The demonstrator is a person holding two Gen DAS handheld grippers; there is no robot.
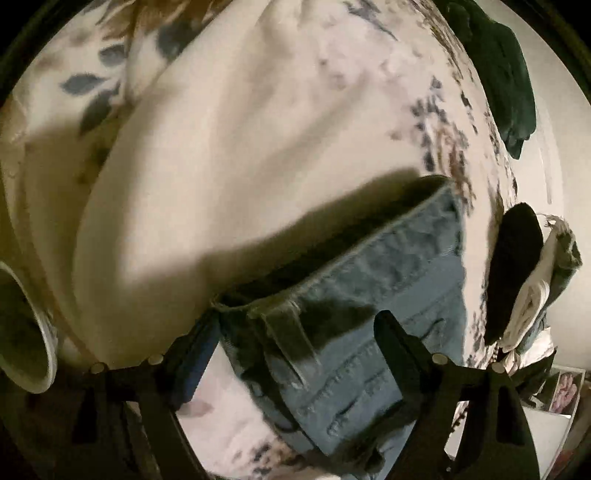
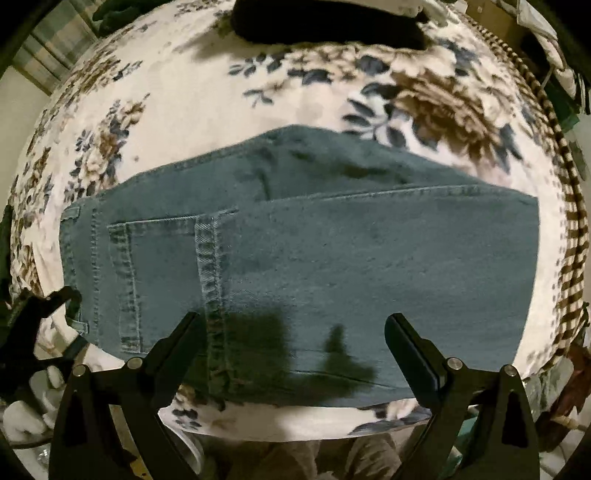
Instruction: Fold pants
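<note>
Blue jeans (image 2: 332, 251) lie folded lengthwise on a floral blanket (image 2: 207, 96), waistband to the left, back pocket facing up. My right gripper (image 2: 291, 321) hovers open over the near edge of the jeans, nothing between its fingers. In the left wrist view my left gripper (image 1: 295, 339) is open and straddles the waistband corner of the jeans (image 1: 388, 280), a belt loop (image 1: 288, 332) lying between the fingers. The pads do not visibly press the denim. The same left gripper (image 2: 75, 319) shows at the waistband end in the right wrist view.
A black garment (image 2: 325, 22) lies at the blanket's far side, with a dark green one (image 1: 502, 74) beyond. Folded clothes (image 1: 535, 295) are stacked at the right. A pale cup (image 1: 26, 332) stands at the left edge. A white-gloved hand (image 2: 22, 417) holds the left gripper.
</note>
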